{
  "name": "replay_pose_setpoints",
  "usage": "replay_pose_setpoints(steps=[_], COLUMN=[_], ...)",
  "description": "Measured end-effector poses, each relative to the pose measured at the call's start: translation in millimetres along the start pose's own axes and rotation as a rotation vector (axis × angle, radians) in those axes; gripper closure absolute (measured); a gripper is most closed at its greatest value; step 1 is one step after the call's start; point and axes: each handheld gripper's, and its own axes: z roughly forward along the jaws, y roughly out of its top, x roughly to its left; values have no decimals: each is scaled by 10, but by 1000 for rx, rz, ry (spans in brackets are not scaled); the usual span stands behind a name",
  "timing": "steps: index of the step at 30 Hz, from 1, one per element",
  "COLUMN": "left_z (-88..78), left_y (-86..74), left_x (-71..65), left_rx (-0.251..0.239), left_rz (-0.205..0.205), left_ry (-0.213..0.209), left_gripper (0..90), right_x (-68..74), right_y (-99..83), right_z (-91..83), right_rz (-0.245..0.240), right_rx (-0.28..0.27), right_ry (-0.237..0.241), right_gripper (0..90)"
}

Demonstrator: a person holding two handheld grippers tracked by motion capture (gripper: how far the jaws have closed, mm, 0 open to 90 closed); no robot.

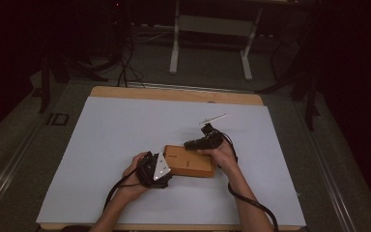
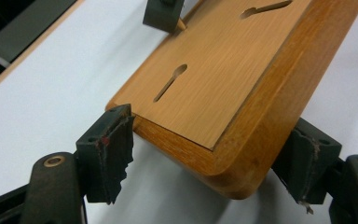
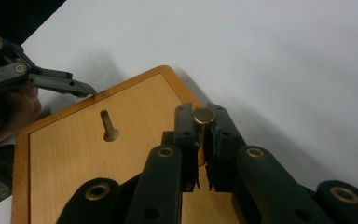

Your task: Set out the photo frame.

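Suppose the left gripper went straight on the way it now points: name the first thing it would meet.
Most likely the wooden board. The left gripper is open, with the board's rounded corner already between its jaws and apparently just clear of the pads, so the corner would soon butt against the gripper's body.

left gripper (image 1: 155,169) low at the near left, jaws spread wide; right gripper (image 1: 204,141) ahead, jaws pinched tight, both forearms angled inward

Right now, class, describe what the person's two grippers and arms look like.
Both grippers are black. The left gripper carries a grey three-cornered plate; its pads look chipped and worn. The right gripper has brass-coloured rivets. Black cables trail from both. The forearms are bare.
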Motion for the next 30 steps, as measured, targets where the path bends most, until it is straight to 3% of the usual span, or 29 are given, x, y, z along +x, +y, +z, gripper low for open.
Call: replay_pose_setpoints(steps=[6, 8, 11, 14, 18, 24, 30], left_z=[-62, -94, -115, -91, -108, -144, -151], left_y=[19, 34, 75, 109, 109, 107, 121], left_x=[0, -24, -103, -161, -145, -94, -67], left_rx=[-36, -52, -83, -91, -96, -119, -138], left_rz=[5, 30, 77, 99, 93, 68, 48], left_ry=[-2, 7, -30, -38, -37, -36, -42], left_gripper=[297, 316, 375, 392, 396, 417, 444], right_x=[49, 66, 96, 142, 124, 160, 151], right_y=[13, 23, 26, 14, 5, 31, -9], right_z=[-12, -16, -15, 2, -3, -5, -26], right_rz=[-13, -15, -23, -36, -20, -50, -47], right_rx=[31, 45, 74, 84, 77, 90, 79], right_ry=[-13, -18, -4, 1, 13, -26, -37], right_gripper=[842, 842, 843, 841, 838, 773, 725])
